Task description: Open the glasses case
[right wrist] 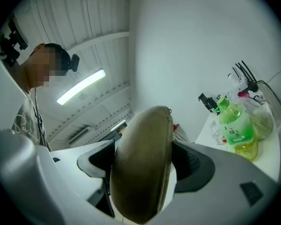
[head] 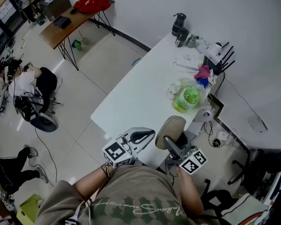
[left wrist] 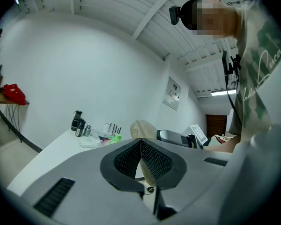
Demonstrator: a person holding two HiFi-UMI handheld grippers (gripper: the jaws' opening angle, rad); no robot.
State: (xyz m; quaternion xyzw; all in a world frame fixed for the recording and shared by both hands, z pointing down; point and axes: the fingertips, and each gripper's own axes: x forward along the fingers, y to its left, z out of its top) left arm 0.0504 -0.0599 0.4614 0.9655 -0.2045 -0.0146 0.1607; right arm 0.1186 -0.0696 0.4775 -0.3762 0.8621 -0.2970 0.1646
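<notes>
Gripping the glasses case (head: 171, 125) edge-up in the right gripper (head: 171, 142) jaws, clear of the surface (head: 140, 88), probably so the left gripper (head: 147, 135) beside the case, jaws clenched empty, can pry its seam.

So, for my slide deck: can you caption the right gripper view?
Right claw clamped on a tan glasses case, with a green bottle on the white table behind.

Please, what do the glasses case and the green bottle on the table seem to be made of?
The glasses case looks covered in fabric or suede-like material: matte olive-tan, with an edge seam, perhaps a zipper. The green bottle looks like clear glossy plastic: liquid shows through, and it has a green cap and a printed label.
</notes>
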